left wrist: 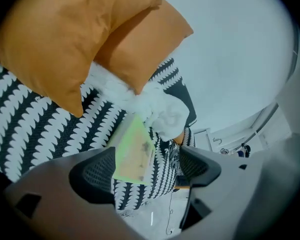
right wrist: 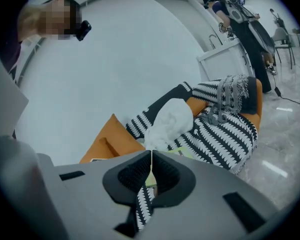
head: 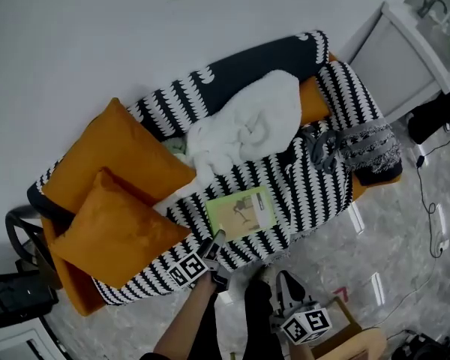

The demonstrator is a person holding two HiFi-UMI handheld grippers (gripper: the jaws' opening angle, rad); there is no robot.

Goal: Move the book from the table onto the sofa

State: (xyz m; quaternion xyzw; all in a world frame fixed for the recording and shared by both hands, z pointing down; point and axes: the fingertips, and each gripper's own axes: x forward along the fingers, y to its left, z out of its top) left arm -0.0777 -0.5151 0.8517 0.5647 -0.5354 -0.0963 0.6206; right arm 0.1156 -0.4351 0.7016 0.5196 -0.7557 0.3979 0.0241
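Note:
A thin green book [head: 241,211] lies flat on the sofa's black-and-white patterned cover [head: 307,193], near the seat's front edge. My left gripper [head: 216,244] hovers just short of the book's near edge, jaws wide open with nothing between them. In the left gripper view the book [left wrist: 134,151] shows beyond the open fingers [left wrist: 95,176], lying on the cover. My right gripper [head: 289,295] hangs lower, off the sofa's front over the floor, shut and empty; in the right gripper view its pads [right wrist: 151,171] meet, and a sliver of the book [right wrist: 182,153] peeks above them.
Two orange cushions [head: 124,193] lean at the sofa's left end. A white fluffy blanket [head: 247,126] is heaped mid-seat and a grey fringed throw [head: 367,145] drapes the right arm. A white cabinet [head: 405,51] stands at the right, cables [head: 427,201] run over the marble floor, and a person [right wrist: 250,29] stands far off.

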